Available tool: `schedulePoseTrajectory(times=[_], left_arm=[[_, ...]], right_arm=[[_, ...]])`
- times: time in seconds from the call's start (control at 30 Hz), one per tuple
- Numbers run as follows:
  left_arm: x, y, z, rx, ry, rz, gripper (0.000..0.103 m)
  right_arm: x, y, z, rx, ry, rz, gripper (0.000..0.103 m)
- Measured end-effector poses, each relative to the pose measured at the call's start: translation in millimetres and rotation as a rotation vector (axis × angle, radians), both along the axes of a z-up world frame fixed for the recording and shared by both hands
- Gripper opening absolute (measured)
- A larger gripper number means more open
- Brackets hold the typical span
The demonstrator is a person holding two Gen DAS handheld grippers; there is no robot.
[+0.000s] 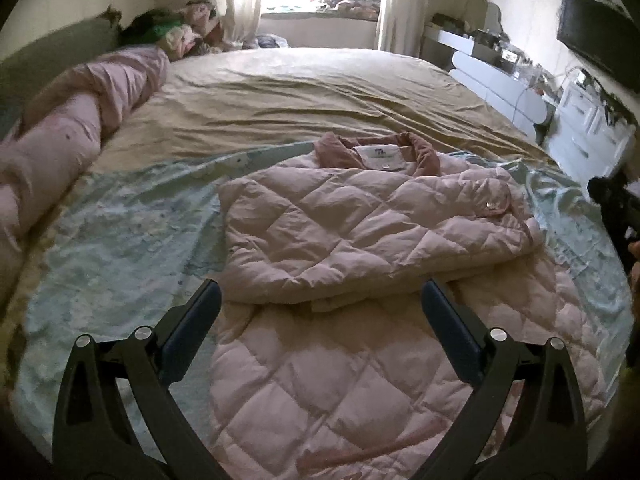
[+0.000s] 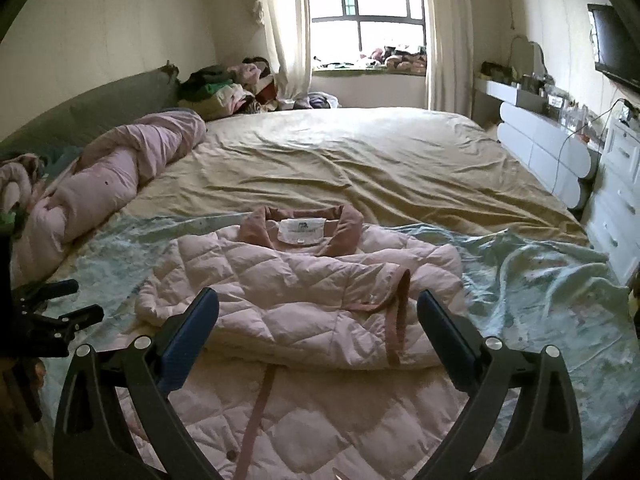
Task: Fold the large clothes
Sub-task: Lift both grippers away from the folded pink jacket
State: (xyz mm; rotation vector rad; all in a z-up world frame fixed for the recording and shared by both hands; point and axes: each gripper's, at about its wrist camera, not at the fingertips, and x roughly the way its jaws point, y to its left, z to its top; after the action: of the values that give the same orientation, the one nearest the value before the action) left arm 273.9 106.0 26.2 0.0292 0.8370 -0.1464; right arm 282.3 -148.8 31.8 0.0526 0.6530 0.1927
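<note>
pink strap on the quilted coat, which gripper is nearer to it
Right. The pink strap lies just ahead between the open right gripper's fingers; the left gripper hovers over the coat's other side, no strap visible there.
</note>
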Motion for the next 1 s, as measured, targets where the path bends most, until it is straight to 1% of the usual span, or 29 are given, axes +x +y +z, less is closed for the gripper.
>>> schedulePoseTrajectory(times=[0.1,0.3,0.53,0.73,1.0], left_arm=[[-11,-3,6,0.006,-0.014,-0.01,0.094],[-33,-9,16,0.02,-0.039,-0.009,0.094],[-57,-14,27,0.021,-0.068,-0.008,0.094],[-77,-18,27,0.021,-0.078,-0.001,0.094],[-101,-19,21,-0.008,-0.081,0.014,0.094]], right_arm=[[-10,-6,5,0.015,-0.005,-0.008,0.099],[-33,-13,18,0.001,-0.035,-0.001,0.099],[-58,-22,21,-0.001,-0.047,-0.003,0.099],[-80,-27,23,-0.008,-0.059,0.0,0.099],[-106,-32,19,-0.023,-0.065,0.015,0.099]])
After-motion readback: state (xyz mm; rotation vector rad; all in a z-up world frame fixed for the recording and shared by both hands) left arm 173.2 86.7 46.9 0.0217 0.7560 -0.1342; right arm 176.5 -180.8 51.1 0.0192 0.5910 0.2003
